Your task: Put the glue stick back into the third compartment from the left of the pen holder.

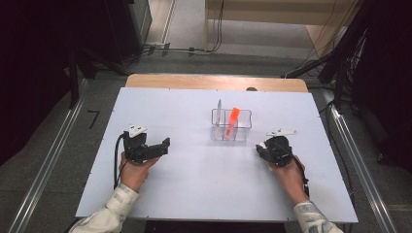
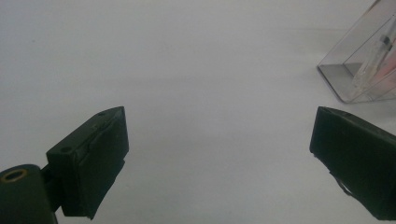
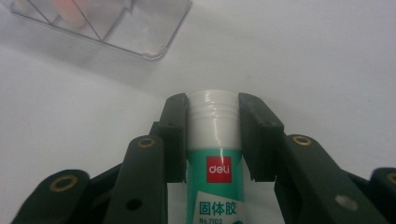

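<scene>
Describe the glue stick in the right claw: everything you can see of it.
The glue stick is a round tube with a green label bearing a red "deli" logo, Chinese characters beneath, and a glossy white ribbed cap, plastic by its look. It lies along the right claw, cap pointing away from the camera toward the clear organiser. The two black jaws press on either side of the cap and upper body. Its lower end is out of frame. It sits above the white table; contact with that cannot be told.
</scene>
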Tool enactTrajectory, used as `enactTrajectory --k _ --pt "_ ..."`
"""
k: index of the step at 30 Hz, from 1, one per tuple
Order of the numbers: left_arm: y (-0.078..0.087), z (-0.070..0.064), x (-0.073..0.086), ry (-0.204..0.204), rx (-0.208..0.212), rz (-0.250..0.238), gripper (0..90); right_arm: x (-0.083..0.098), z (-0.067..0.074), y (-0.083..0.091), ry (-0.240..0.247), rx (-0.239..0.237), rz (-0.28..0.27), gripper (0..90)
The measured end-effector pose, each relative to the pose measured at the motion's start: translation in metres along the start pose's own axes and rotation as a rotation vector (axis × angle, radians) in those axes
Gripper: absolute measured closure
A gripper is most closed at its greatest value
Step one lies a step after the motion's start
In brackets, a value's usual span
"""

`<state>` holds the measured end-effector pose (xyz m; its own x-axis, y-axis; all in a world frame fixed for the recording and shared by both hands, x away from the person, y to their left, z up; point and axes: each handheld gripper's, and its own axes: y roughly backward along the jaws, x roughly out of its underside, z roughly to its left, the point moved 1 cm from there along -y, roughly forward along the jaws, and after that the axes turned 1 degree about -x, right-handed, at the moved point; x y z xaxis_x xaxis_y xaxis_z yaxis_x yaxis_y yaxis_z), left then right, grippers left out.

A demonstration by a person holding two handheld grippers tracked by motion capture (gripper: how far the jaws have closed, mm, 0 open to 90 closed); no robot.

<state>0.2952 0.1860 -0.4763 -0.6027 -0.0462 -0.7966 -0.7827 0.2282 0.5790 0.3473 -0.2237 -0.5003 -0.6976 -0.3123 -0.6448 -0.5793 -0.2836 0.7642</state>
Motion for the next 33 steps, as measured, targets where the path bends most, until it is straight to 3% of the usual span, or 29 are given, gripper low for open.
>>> enactTrajectory --k 16,33 --pt "0.001 0.001 -0.001 0.006 -0.001 -0.005 4.8 -0.001 0.006 0.018 0.002 -0.044 -0.027 62.8" --pt "0.002 0.002 -0.001 0.005 -0.002 -0.006 4.8 -0.009 0.006 0.027 0.004 -0.045 -0.067 63.0"
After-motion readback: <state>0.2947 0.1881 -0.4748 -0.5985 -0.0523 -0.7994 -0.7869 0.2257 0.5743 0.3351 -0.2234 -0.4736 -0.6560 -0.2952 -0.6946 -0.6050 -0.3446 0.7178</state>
